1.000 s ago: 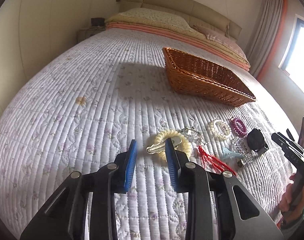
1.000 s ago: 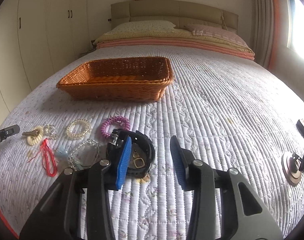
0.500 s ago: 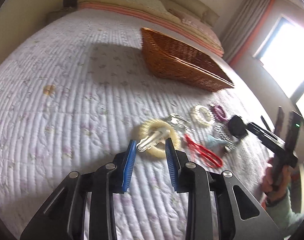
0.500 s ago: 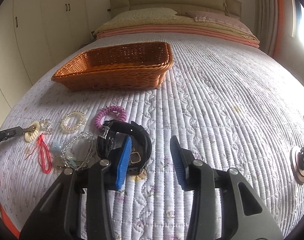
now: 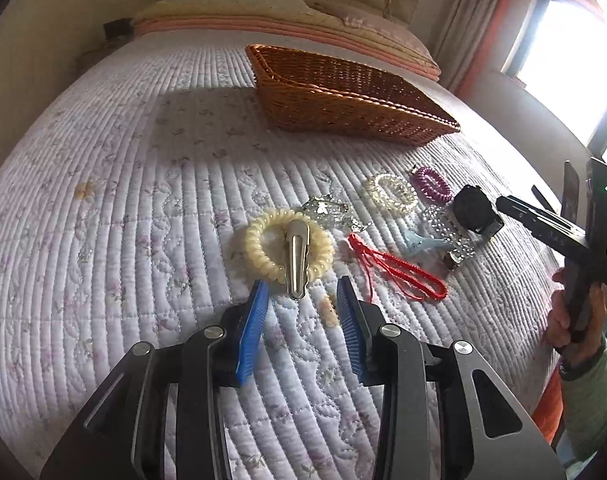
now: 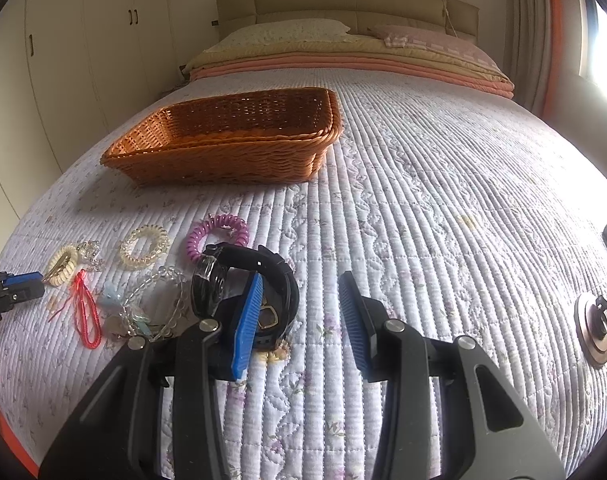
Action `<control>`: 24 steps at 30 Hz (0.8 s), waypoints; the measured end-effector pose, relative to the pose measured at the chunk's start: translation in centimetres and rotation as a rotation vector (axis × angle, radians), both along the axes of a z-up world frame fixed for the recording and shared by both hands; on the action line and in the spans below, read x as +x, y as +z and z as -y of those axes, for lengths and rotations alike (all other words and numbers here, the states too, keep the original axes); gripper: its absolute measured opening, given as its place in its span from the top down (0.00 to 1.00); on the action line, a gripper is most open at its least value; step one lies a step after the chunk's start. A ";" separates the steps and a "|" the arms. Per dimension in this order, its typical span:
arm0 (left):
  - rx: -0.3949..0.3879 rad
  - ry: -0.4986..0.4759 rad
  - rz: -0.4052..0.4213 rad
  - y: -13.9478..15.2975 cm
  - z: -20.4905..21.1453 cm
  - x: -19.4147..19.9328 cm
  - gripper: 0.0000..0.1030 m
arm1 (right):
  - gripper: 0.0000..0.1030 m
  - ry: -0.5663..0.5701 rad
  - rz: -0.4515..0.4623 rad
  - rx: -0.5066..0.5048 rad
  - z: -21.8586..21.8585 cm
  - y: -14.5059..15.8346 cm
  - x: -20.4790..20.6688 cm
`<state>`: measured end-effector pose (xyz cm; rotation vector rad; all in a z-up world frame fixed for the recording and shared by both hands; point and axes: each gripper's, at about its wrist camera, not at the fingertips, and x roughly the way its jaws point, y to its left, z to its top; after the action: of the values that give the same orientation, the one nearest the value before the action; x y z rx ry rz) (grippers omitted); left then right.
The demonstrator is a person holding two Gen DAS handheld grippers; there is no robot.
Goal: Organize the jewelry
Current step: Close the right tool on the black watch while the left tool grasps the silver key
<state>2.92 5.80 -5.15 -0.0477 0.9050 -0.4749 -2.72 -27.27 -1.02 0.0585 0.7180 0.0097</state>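
Jewelry lies on the quilted bed. A cream coil hair tie (image 5: 287, 244) with a silver clip (image 5: 296, 258) on it sits just ahead of my open, empty left gripper (image 5: 303, 294). To its right lie a red cord (image 5: 399, 272), a crystal piece (image 5: 327, 212), a pearl bracelet (image 5: 391, 194), a purple coil tie (image 5: 433, 184), a clear bead bracelet (image 5: 447, 232) and a black watch (image 5: 475, 208). My right gripper (image 6: 299, 284) is open; its left finger stands in front of the black watch (image 6: 239, 276). A wicker basket (image 6: 231, 140) stands beyond, with nothing showing inside.
Pillows and folded blankets (image 6: 343, 52) lie at the bed's head. Wardrobe doors (image 6: 63, 60) stand on the left. A round brown disc (image 6: 593, 330) sits on the bed's right edge. A window (image 5: 571, 40) is at the right.
My left gripper has swung so the cream tie and clip lie straight ahead of its fingers. My right gripper has moved closer to the black watch. Both stay open.
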 end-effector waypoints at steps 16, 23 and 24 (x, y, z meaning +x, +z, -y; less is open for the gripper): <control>0.071 0.043 0.034 -0.4 1.2 -0.4 0.92 | 0.90 0.056 -0.230 -0.051 -1.3 -1.7 4.4; 0.038 0.034 0.037 -0.3 0.7 -0.8 0.93 | 0.91 0.049 -0.199 0.082 0.1 -1.7 3.2; 0.038 0.036 0.038 -0.3 0.6 -0.9 0.93 | 0.91 0.047 -0.197 0.092 0.2 -1.7 3.0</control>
<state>1.97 5.17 -5.46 -0.0203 0.8737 -0.4241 0.31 -27.52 -2.72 0.1316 0.9157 0.0829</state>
